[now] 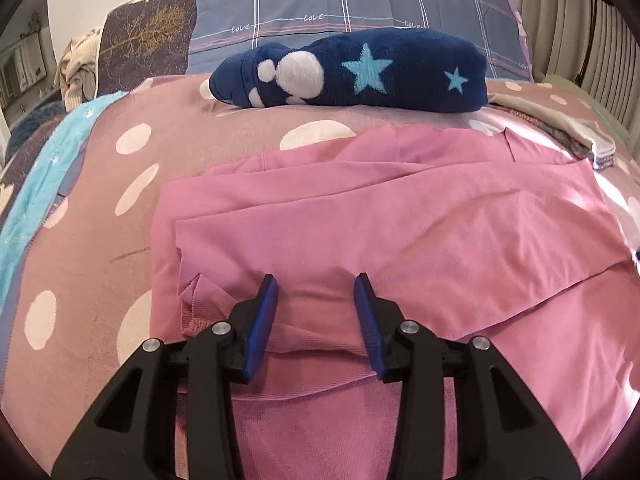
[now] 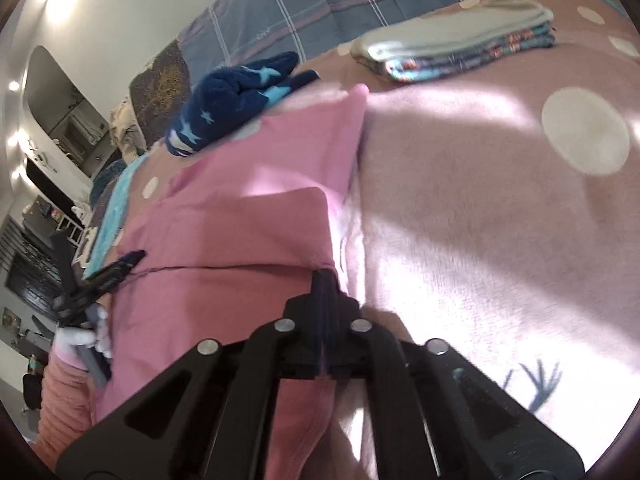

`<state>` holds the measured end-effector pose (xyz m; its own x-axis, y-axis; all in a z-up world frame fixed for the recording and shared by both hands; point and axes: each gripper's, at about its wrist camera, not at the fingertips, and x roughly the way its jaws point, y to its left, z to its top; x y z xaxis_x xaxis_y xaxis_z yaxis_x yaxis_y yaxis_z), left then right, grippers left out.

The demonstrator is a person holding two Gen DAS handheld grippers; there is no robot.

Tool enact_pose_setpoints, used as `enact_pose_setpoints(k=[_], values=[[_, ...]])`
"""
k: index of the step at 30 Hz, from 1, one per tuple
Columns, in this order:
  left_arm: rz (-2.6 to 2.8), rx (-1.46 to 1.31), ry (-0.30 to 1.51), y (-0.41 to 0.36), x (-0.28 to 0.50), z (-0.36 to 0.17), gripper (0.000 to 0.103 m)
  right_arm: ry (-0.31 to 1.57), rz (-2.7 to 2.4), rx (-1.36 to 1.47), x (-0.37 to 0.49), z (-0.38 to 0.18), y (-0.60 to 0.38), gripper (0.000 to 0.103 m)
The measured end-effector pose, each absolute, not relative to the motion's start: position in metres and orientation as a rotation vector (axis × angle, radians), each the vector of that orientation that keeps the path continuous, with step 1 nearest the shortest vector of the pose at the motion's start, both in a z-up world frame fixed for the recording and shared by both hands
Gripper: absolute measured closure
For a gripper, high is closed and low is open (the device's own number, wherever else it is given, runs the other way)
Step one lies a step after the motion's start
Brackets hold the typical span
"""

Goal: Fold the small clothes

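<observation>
A home bedroom: polka-dot bedspread [image 1: 100, 216], plaid pillow [image 1: 340, 4].

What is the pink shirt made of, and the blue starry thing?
The pink shirt looks like thin, smooth knit cotton: soft creases and a ribbed hem. The blue starry thing looks like thick fleece or plush, fuzzy all over. Neither is certain from looks alone.

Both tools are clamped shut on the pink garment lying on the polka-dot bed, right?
Not quite. Only the right tool is shut on the pink garment; the left tool is open, its fingers straddling the fabric, as the left wrist view shows. The garment does lie on the polka-dot bed.
</observation>
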<state>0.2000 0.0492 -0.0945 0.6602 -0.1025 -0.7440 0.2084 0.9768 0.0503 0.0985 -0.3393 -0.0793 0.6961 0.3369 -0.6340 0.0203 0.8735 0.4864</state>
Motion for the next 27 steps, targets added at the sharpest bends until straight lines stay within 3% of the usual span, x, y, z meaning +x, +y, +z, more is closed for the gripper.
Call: enact_pose_setpoints(k=[1,3,5,9,10,11,12,15,18,23,27], values=[[-0.172,0.142,0.832,0.048,0.203,-0.095,0.061,0.765,0.179,0.495,0.100,-0.072,-0.343,0.063],[-0.166,0.153,0.830,0.044,0.203,-0.096,0.061,0.723,0.140,0.480,0.113,-0.053,-0.351,0.056],[-0.167,0.151,0.829,0.044,0.202,-0.097,0.061,0.755,0.124,0.453,0.141,-0.048,-0.354,0.043],[-0.169,0.144,0.829,0.045,0.203,-0.097,0.061,0.856,0.045,0.460,0.205,-0.065,-0.363,0.043],[-0.168,0.147,0.829,0.045,0.203,-0.097,0.060,0.877,0.053,0.492,0.218,-0.073,-0.364,0.049],[-0.167,0.149,0.828,0.044,0.203,-0.097,0.060,0.894,0.088,0.523,0.229,-0.078,-0.362,0.085],[-0.168,0.149,0.829,0.044,0.203,-0.097,0.060,0.901,0.112,0.524,0.234,-0.080,-0.360,0.098],[-0.173,0.139,0.830,0.044,0.204,-0.097,0.060,0.815,0.004,0.328,0.233,-0.062,-0.348,0.100],[-0.174,0.135,0.832,0.044,0.204,-0.098,0.060,0.840,-0.283,0.092,0.243,-0.080,-0.358,0.103],[-0.180,0.126,0.835,0.046,0.205,-0.098,0.059,0.797,-0.150,0.279,0.216,-0.075,-0.382,0.101],[-0.181,0.122,0.834,0.046,0.205,-0.097,0.059,0.736,0.077,0.268,0.183,-0.045,-0.340,0.099]])
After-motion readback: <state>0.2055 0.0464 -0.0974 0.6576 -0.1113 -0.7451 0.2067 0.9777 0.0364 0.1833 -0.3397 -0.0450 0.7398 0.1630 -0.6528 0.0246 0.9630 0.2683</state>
